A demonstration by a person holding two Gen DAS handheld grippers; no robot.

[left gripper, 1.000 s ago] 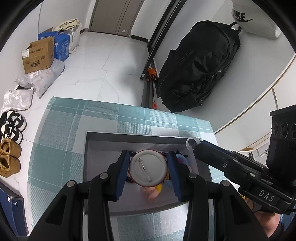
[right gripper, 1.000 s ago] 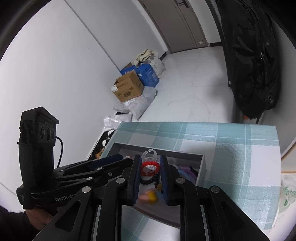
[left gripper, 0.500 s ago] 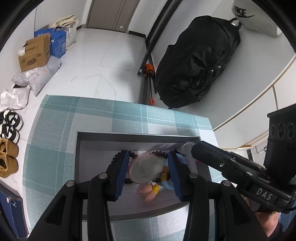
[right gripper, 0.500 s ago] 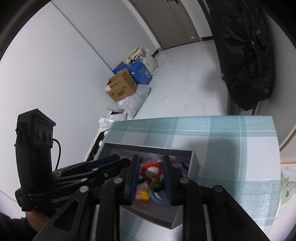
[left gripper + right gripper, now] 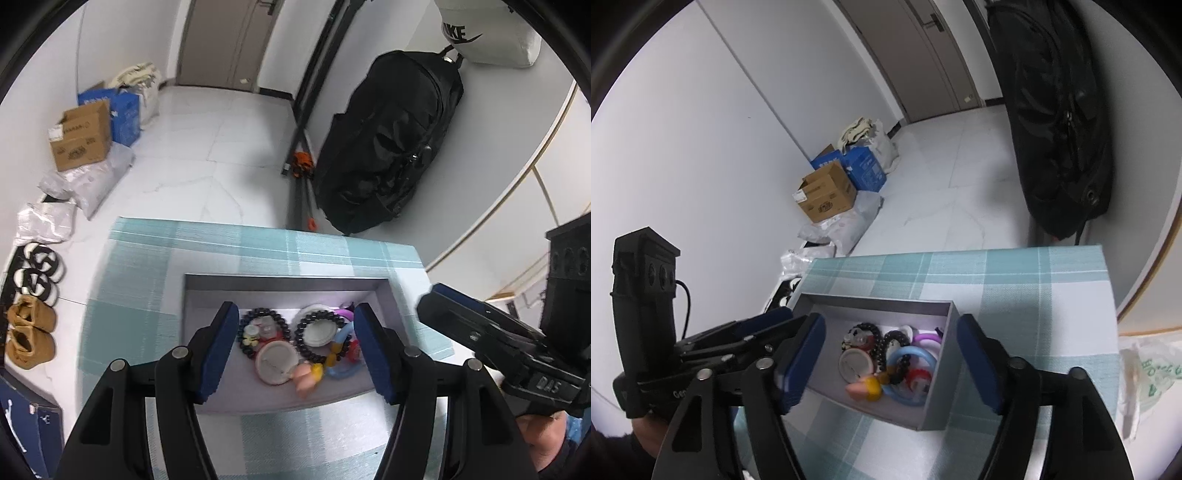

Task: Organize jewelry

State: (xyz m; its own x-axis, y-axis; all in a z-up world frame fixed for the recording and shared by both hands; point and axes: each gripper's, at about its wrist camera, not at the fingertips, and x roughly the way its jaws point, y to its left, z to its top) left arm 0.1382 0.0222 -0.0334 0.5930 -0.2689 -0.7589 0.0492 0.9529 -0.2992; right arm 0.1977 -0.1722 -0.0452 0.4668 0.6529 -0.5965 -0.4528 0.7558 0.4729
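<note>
A grey open box (image 5: 207, 291) (image 5: 938, 406) sits on the teal plaid tablecloth (image 5: 140, 280) (image 5: 1015, 280). Inside lie a white round badge (image 5: 276, 362) (image 5: 854, 363), two black bead bracelets (image 5: 246, 339) (image 5: 882, 350), a blue ring (image 5: 341, 363) (image 5: 910, 373), a purple ring (image 5: 925, 339), a red piece (image 5: 918, 376) and a pink and yellow charm (image 5: 308, 376) (image 5: 864, 389). My left gripper (image 5: 299, 354) is open and empty above the box. My right gripper (image 5: 890, 365) is open and empty above it too, and its body shows in the left wrist view (image 5: 491, 343).
A black backpack (image 5: 388, 147) (image 5: 1056, 122) hangs by the wall beyond the table. Cardboard and blue boxes (image 5: 81, 136) (image 5: 827, 195), plastic bags and shoes (image 5: 29, 332) lie on the white floor at left. A plastic bag (image 5: 1141, 373) lies at the table's right edge.
Both grippers opened. The left let go of the white badge and the right let go of the red piece; both now lie in the box. Both grippers pulled back and up.
</note>
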